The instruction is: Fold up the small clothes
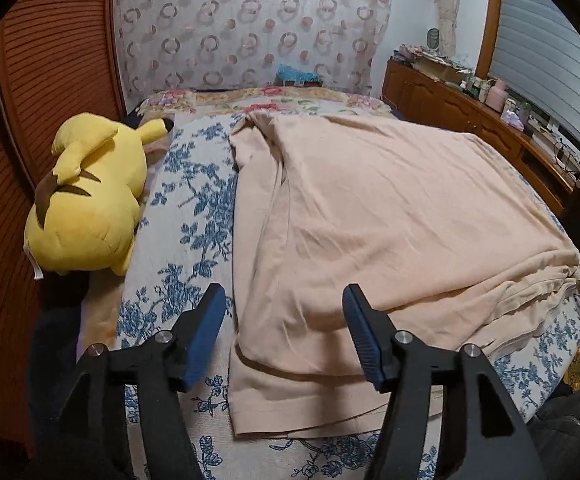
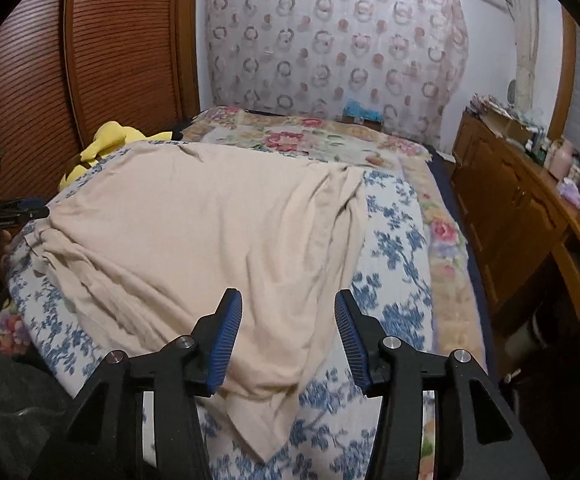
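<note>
A beige garment (image 1: 389, 220) lies spread and folded over itself on the blue-flowered bedspread (image 1: 186, 216). My left gripper (image 1: 284, 304) hovers over its near left corner, jaws apart, blue pads clear of the cloth. In the right wrist view the same beige garment (image 2: 218, 240) fills the bed, one pointed corner hanging toward me. My right gripper (image 2: 288, 308) stands open above that near right edge, with cloth below but nothing pinched. The left gripper (image 2: 6, 212) also shows at the far left of that view.
A yellow plush toy (image 1: 90, 200) lies at the bed's left edge beside a slatted wooden door (image 1: 50, 80). A wooden sideboard (image 2: 521, 216) with several small items runs along the right. A floral quilt (image 2: 297, 136) covers the far end of the bed.
</note>
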`<state>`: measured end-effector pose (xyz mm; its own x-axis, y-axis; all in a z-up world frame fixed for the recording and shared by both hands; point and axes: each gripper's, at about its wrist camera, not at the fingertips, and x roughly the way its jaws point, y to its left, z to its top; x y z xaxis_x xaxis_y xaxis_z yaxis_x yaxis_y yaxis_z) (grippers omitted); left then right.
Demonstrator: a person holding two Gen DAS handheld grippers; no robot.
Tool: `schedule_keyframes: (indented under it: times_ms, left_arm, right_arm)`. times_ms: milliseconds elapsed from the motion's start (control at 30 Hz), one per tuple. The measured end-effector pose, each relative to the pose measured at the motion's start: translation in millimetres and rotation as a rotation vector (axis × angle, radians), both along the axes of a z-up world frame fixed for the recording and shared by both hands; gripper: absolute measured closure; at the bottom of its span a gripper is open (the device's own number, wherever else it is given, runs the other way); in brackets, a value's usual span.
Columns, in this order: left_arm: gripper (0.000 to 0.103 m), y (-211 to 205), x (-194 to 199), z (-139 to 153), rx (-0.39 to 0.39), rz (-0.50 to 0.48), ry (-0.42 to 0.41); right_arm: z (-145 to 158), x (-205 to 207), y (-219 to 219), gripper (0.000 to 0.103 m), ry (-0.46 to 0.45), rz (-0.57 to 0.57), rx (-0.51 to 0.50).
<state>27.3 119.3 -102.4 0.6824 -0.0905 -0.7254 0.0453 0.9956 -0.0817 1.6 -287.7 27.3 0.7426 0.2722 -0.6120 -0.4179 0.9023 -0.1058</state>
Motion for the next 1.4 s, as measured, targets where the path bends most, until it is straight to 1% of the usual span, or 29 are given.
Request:
schedule_keyframes:
  times_ms: [67, 233, 333, 533, 633, 700, 833, 900, 1133, 1200, 1267, 1300, 1367, 1400]
  left_arm:
    - [0.041, 0, 3, -5, 0.010, 0.019, 0.019]
    - [0.041, 1, 7, -14, 0.019, 0.033, 0.047]
    - [0.040, 1, 9, -19, 0.023, 0.041, 0.060]
    - [0.040, 1, 8, -20, 0.021, 0.047, 0.046]
    - [0.040, 1, 8, -20, 0.022, 0.046, 0.042]
    - [0.039, 1, 7, -20, 0.023, 0.046, 0.042]
    - [0.038, 1, 7, -20, 0.023, 0.046, 0.040]
    - [0.038, 1, 8, -21, 0.021, 0.044, 0.038]
    - [0.038, 3, 5, -20, 0.012, 0.046, 0.046]
    - [0.040, 3, 2, -19, 0.000, 0.046, 0.045]
    - [0.049, 5, -3, -19, -0.010, 0.051, 0.041]
    - [0.051, 6, -5, -19, -0.019, 0.053, 0.040]
    - [0.058, 8, -8, -19, -0.038, 0.058, 0.038]
    - [0.059, 9, -9, -19, -0.041, 0.060, 0.038]
  right_arm:
    - [-7, 8, 12, 0.053, 0.004, 0.021, 0.006]
    - [-32, 36, 35, 0.053, 0.055, 0.052, 0.012]
    - [-44, 54, 38, 0.053, 0.077, 0.054, 0.009]
    - [-52, 75, 51, 0.053, 0.117, 0.039, 0.002]
    - [-54, 81, 55, 0.053, 0.140, 0.020, -0.027]
    - [-52, 83, 59, 0.050, 0.122, 0.014, -0.041]
    - [-50, 84, 63, 0.046, 0.118, 0.009, -0.034]
    - [-51, 84, 65, 0.040, 0.117, 0.024, -0.037]
    - [-59, 77, 63, 0.033, 0.114, 0.018, -0.031]
    - [-60, 75, 64, 0.033, 0.112, 0.017, -0.033]
    - [-60, 75, 64, 0.033, 0.112, 0.017, -0.031]
    - [-60, 75, 65, 0.033, 0.113, 0.017, -0.030]
    - [-60, 75, 66, 0.033, 0.113, 0.017, -0.029]
    - [-60, 75, 66, 0.033, 0.113, 0.017, -0.030]
